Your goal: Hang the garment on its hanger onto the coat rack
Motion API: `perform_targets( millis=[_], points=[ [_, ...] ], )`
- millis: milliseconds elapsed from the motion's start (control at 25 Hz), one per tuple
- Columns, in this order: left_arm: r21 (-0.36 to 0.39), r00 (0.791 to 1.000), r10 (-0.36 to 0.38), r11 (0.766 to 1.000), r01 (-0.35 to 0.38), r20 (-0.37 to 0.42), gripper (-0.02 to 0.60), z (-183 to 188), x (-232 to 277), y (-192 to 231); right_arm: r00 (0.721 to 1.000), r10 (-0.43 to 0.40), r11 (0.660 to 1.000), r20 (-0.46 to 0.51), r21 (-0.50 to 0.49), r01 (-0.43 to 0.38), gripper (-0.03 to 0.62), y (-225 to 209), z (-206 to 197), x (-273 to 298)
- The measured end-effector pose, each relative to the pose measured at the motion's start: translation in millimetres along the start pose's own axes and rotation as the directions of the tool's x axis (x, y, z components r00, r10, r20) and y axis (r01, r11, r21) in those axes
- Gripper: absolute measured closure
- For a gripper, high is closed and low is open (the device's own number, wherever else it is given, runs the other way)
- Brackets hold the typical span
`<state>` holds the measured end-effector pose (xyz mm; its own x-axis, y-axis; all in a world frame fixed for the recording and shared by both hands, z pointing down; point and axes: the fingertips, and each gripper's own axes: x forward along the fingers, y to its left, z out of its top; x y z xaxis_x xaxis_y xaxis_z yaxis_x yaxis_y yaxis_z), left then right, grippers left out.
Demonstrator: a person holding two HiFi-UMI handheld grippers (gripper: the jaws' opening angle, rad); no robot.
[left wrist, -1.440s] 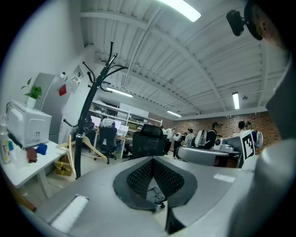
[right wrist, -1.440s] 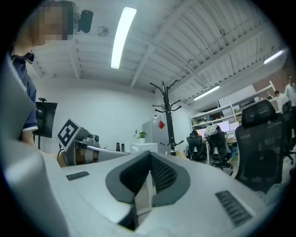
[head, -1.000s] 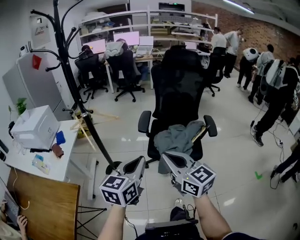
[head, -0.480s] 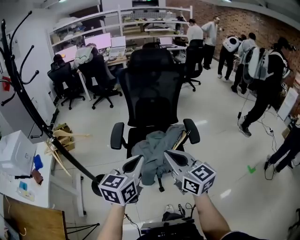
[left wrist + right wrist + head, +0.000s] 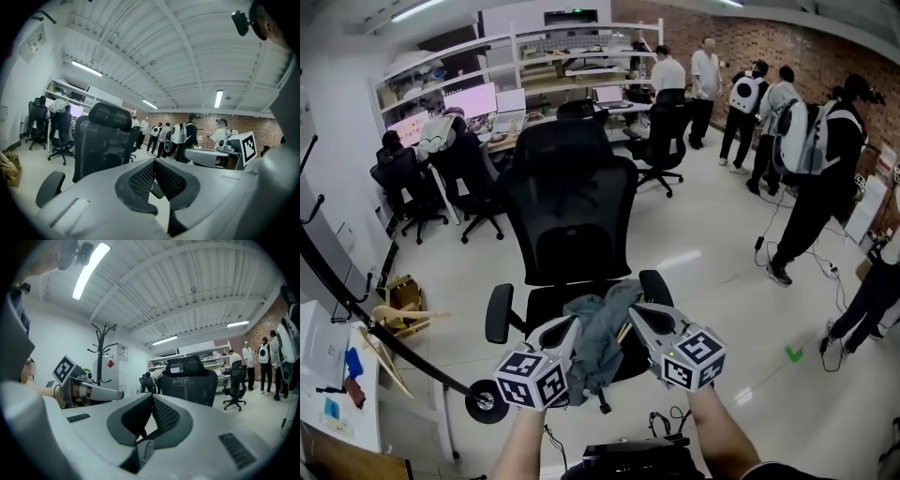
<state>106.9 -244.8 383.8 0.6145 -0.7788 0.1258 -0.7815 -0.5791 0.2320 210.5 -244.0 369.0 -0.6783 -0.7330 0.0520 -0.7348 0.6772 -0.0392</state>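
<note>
On the seat of the black chair (image 5: 572, 216) lies the grey garment (image 5: 598, 336). The left gripper (image 5: 570, 325) and right gripper (image 5: 637, 311) are both closed tight with nothing in them, near it. The coat rack (image 5: 100, 350) stands off to the left.

- The coat rack (image 5: 485, 403) leans in from the left of the head view. Its top is cut off by the picture's edge.
- The garment (image 5: 598, 342) lies on the seat of the chair (image 5: 572, 206). Its sides are hidden behind the left gripper (image 5: 573, 322) and the right gripper (image 5: 634, 310).
- Only a small brown bit of the hanger (image 5: 624, 329) peeks out. The rest is hidden by the garment.
- The chair's legs are mostly hidden.
- The white table (image 5: 321, 370) is cut off at the left edge.
- The screens (image 5: 469, 99) far back are too small to read.
</note>
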Motion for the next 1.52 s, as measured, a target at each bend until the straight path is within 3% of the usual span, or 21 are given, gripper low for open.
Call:
perform_targets(
  millis=[240, 520, 760, 920, 1280, 1320, 1360, 1520],
  points=[
    [0.006, 1.000, -0.021, 1.000, 0.021, -0.010, 0.577, 3, 38, -4, 0.999, -0.035, 0.999, 0.012, 0.023, 0.034, 0.594, -38, -2, -1],
    [0.001, 0.998, -0.035, 0.999, 0.035, -0.057, 0.577, -14, 57, -1, 0.997, -0.059, 0.995, -0.053, 0.073, 0.063, 0.594, -51, -36, 5],
    [-0.015, 0.996, -0.025, 1.000, 0.024, -0.082, 0.577, -42, 64, 17, 0.987, -0.123, 0.987, -0.107, 0.092, 0.133, 0.594, -55, -73, 13],
    [-0.039, 0.991, -0.023, 0.999, 0.018, -0.135, 0.577, -76, 68, 28, 0.968, -0.155, 0.974, -0.195, 0.135, 0.183, 0.570, -54, -114, 14],
    [-0.100, 0.963, -0.056, 0.994, 0.031, -0.264, 0.577, -155, 76, 52, 0.916, -0.278, 0.904, -0.290, 0.243, 0.351, 0.546, -75, -205, 28],
    [-0.104, 0.961, -0.060, 0.994, 0.033, -0.271, 0.577, -162, 77, 55, 0.911, -0.288, 0.892, -0.294, 0.263, 0.367, 0.438, -78, -216, 31],
    [-0.107, 0.959, -0.062, 0.994, 0.034, -0.275, 0.577, -168, 79, 58, 0.905, -0.300, 0.880, -0.302, 0.279, 0.384, 0.395, -82, -226, 34],
    [-0.121, 0.956, -0.076, 0.992, 0.042, -0.284, 0.577, -190, 87, 69, 0.866, -0.353, 0.830, -0.355, 0.309, 0.465, 0.394, -103, -274, 44]
  ],
)
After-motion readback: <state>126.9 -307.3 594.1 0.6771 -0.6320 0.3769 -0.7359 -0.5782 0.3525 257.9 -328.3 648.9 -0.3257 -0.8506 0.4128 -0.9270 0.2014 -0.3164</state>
